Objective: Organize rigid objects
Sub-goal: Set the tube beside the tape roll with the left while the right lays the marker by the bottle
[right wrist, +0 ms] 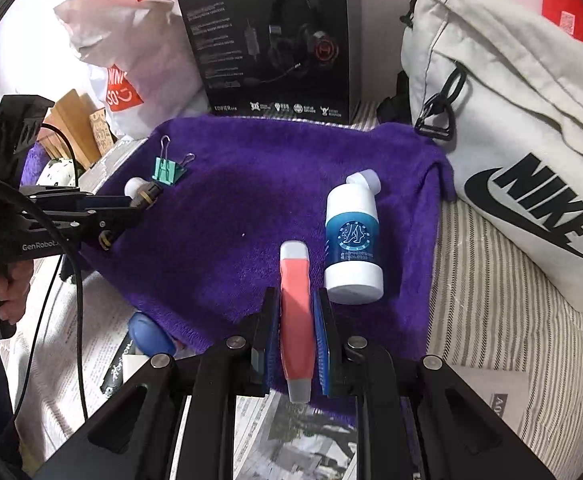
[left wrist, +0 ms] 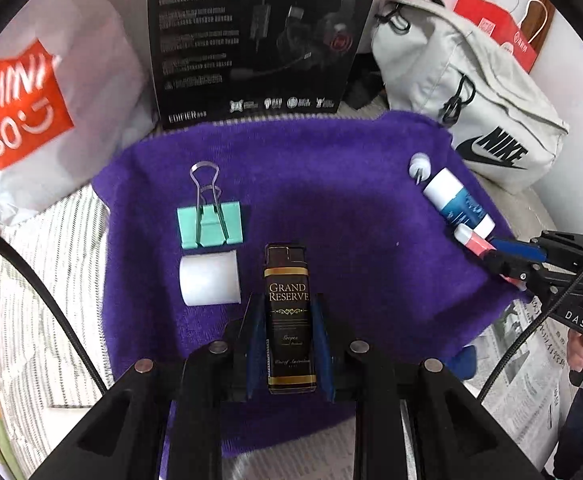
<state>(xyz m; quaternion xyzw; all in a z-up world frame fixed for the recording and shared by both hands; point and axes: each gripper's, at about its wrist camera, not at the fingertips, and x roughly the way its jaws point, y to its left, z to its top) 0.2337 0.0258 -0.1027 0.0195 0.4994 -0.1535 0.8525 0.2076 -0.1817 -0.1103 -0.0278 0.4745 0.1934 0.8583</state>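
A: Where's the black lighter (left wrist: 290, 320)?
B: Lower centre of the left wrist view, clamped between the left gripper (left wrist: 287, 312) pads over the purple towel (left wrist: 331, 200).
A: And the right gripper (right wrist: 296, 304)?
B: Closed on a pink tube (right wrist: 296, 312), bottom centre of its view, just left of the white and blue bottle (right wrist: 353, 240).
A: What else lies there?
B: 1 green binder clip (left wrist: 210, 226) and 1 white cup (left wrist: 210, 280), left of the lighter. A grey bag (right wrist: 531, 160) sits at right.
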